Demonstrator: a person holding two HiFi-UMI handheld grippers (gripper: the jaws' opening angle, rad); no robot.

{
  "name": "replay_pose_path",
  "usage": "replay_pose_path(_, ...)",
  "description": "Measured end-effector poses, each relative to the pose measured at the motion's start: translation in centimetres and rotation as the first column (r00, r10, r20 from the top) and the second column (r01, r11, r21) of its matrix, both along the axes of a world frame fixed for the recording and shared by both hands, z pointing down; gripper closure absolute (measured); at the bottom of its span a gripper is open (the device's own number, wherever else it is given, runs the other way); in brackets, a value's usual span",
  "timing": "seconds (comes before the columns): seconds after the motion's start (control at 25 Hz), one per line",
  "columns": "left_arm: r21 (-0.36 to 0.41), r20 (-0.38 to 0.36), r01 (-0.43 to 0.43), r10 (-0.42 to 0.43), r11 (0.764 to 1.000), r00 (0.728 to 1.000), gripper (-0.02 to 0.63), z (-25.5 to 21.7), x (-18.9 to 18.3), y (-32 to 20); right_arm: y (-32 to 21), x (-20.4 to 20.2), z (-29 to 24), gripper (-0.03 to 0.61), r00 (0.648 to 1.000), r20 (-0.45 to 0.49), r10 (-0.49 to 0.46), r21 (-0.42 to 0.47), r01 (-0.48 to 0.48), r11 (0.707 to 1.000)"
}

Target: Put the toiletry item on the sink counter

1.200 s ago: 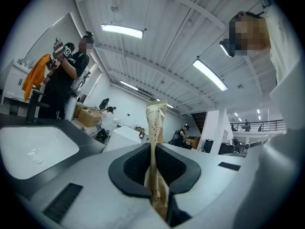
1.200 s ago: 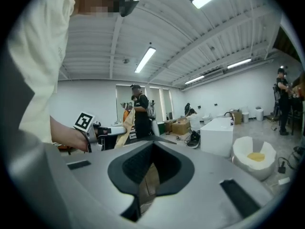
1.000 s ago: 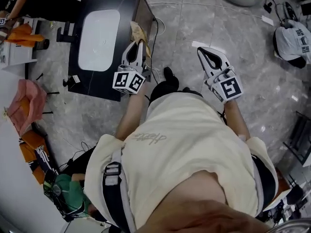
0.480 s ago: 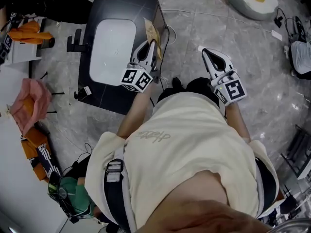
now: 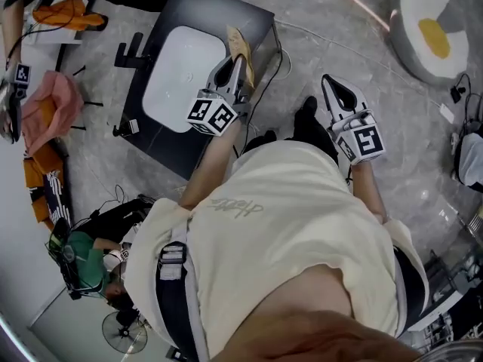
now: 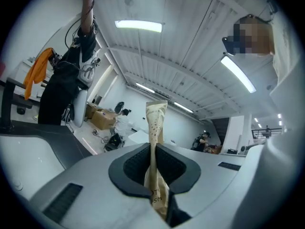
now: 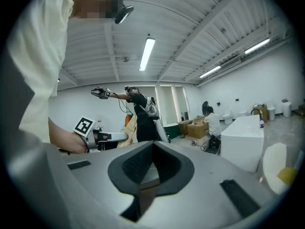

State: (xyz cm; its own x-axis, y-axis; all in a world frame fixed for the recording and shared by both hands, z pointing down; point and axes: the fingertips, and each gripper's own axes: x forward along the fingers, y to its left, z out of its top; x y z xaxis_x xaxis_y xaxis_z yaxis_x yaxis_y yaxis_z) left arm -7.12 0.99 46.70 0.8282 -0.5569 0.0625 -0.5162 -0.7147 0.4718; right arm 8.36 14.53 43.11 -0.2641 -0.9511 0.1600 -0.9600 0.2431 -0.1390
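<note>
Left gripper (image 5: 235,62) has its jaws drawn narrow on the toiletry item (image 5: 241,45), a flat tan tube with dark print. In the left gripper view the pads pinch it low down. The rest of the tube (image 6: 155,120) stands up past the fingertips, crimped end on top.

From the head view, the tube hangs over the right-hand edge of the sink counter (image 5: 215,10). The counter is a black top with a white basin (image 5: 181,70) sunk into it. A black tap (image 5: 130,50) stands on the side of the basin away from the gripper. The tube looks clear of the counter's surface, though from straight above that is hard to judge.

Right gripper (image 5: 332,85) is held out over the grey stone floor (image 5: 355,36), well apart from the counter. Its own view shows the jaws together with nothing between them.

Below both grippers, the person's cream shirt (image 5: 302,225) fills the lower part of the head view. A pink cloth (image 5: 47,108) lies off to the left of the counter. A round white object with a yellow centre (image 5: 432,30) sits on the floor at the upper right.
</note>
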Motion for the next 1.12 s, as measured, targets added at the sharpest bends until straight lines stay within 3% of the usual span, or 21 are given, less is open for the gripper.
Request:
replay_pose_path(0.16,0.036,-0.012,0.137,-0.136,0.99,0.991,0.583,-2.7,1.6,-4.5,-5.1,5.2,-0.5,0.584,0.998,-0.003,-0.067,0.021,0.067,0.998)
replay_pose_path(0.4,-0.039,-0.057,0.282,-0.284,0.958,0.957,0.583,-2.4,2.9,-8.0,-8.6,9.3,1.6,0.584,0.984,0.035,-0.175,-0.003,0.175,0.985)
replay_pose_path(0.48,-0.029,-0.036,0.328,-0.329,0.944,0.944,0.583,-2.3,2.4,-8.4,-9.2,9.6,2.5,0.584,0.979,0.05,-0.2,-0.017,0.201,0.979)
replay_pose_path(0.6,0.0,0.014,0.357,-0.357,0.934,0.934,0.583,-2.3,1.5,-8.9,-10.1,9.8,3.2,0.584,0.971,0.064,-0.228,-0.034,0.231,0.972)
replay_pose_path(0.76,-0.032,-0.004,0.413,-0.413,0.91,0.911,0.583,-1.4,0.3,-10.9,-11.9,9.9,4.9,0.584,0.963,0.081,-0.257,-0.06,0.262,0.963)
replay_pose_path(0.88,-0.012,0.02,0.423,-0.423,0.906,0.906,0.583,-0.5,-0.3,-11.7,-13.1,9.3,5.7,0.584,0.959,0.083,-0.271,-0.074,0.277,0.958)
replay_pose_path(1.12,-0.005,0.024,0.437,-0.436,0.9,0.899,0.583,1.2,-2.2,-14.2,-16.4,7.0,4.1,0.584,0.953,0.001,-0.304,-0.065,0.303,0.951)
